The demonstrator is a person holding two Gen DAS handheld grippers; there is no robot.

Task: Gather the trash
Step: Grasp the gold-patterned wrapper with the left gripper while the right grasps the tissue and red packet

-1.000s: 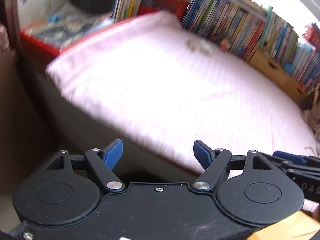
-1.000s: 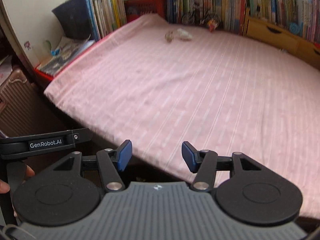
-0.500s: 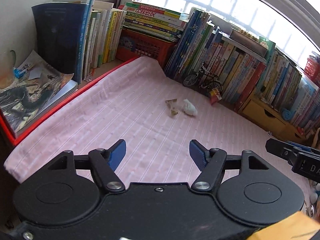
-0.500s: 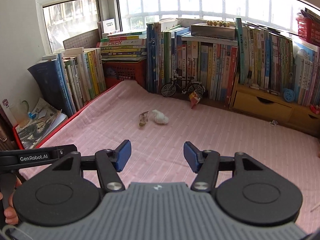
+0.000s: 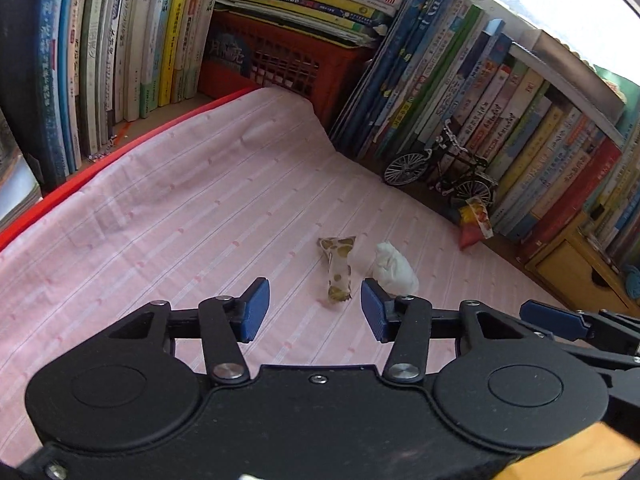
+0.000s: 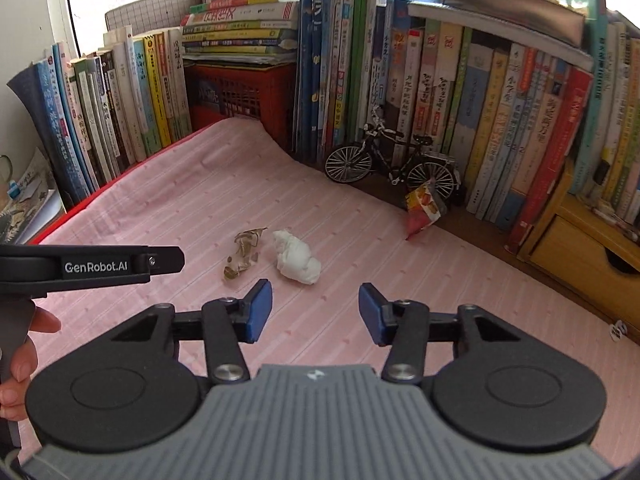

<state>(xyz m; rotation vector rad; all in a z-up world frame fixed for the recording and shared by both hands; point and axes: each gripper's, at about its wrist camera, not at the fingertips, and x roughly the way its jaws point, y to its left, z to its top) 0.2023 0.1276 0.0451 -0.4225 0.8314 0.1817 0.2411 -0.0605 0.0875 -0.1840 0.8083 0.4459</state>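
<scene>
The pink sheet (image 6: 168,200) is flat and mostly bare, so there is lots of room to move over it. In the middle lie a crumpled brown wrapper (image 6: 242,254) and a white tissue ball (image 6: 298,258), just beside each other. The sheet around them is bare.

At the back, a wall of books (image 6: 480,100) and a red crate (image 6: 240,92) block the way. A toy bicycle (image 6: 390,160) stands in front of the books, and a red snack bag (image 6: 422,208) leans near its wheel. A wooden drawer box (image 6: 588,248) closes off the right side. More books (image 5: 100,60) stand along the left edge.
</scene>
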